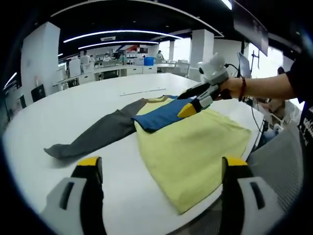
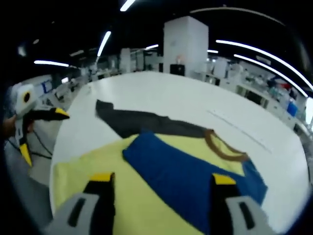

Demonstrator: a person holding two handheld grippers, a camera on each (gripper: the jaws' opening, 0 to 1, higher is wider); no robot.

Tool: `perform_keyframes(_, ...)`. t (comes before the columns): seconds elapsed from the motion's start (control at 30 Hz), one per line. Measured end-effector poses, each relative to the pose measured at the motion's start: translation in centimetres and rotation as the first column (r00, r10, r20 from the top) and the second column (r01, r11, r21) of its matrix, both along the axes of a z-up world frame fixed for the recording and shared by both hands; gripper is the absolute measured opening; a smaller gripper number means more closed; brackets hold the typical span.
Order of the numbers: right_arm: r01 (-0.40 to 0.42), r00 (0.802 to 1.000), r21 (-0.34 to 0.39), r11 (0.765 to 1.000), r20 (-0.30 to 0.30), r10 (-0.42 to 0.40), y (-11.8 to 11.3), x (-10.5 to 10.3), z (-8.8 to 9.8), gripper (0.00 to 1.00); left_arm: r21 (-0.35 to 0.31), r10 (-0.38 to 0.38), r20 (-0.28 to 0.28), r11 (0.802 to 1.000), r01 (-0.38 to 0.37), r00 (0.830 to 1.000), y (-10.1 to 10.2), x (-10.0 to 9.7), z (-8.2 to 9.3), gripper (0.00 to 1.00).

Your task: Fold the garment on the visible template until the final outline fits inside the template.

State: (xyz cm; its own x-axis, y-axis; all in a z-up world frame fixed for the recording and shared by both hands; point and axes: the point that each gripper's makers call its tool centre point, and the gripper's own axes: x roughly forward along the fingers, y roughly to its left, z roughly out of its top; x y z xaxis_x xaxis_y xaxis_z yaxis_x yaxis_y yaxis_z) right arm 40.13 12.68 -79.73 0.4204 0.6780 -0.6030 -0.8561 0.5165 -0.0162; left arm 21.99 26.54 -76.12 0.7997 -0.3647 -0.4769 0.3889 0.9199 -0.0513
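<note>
Left gripper view: right gripper (image 1: 188,108) reaches (jaws closed) over garment (image 1: 190,147).

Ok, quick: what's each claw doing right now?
Left claw: open, holding nothing, above the table edge by the yellow shirt.
Right claw: open, over the folded blue sleeve.

Bright ceiling strips; fisheye warp; right view blurred.

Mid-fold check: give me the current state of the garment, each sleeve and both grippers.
Garment: flat on the white table, yellow body spread.
Blue sleeve: folded across the body.
Grey sleeve: stretched out, unfolded.
Right gripper: over the blue sleeve, grip unclear.
Left gripper: open, empty.
</note>
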Motion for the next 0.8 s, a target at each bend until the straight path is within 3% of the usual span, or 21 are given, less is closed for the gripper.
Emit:
perform_keyframes(0.33, 0.091, 0.996, -0.030, 0.995, 0.014, -0.090, -6.0, 1.4, 0.2, 0.70, 0.005, -0.005, -0.004, 1.000, 0.005, 1.000, -0.4, -0.1, 0.1, 0.99)
perform_keyframes(0.67, 0.135, 0.991, -0.064, 0.989, 0.021, -0.134, -9.9, 1.7, 0.4, 0.66, -0.005, -0.023, -0.005, 1.000, 0.023, 1.000, -0.6, -0.1, -0.1, 0.99)
perform_keyframes(0.8, 0.152, 0.988, -0.074, 0.986, 0.012, -0.151, -11.0, 1.9, -0.4, 0.61, -0.007, -0.022, -0.005, 1.000, 0.022, 1.000, -0.6, -0.1, -0.1, 0.99)
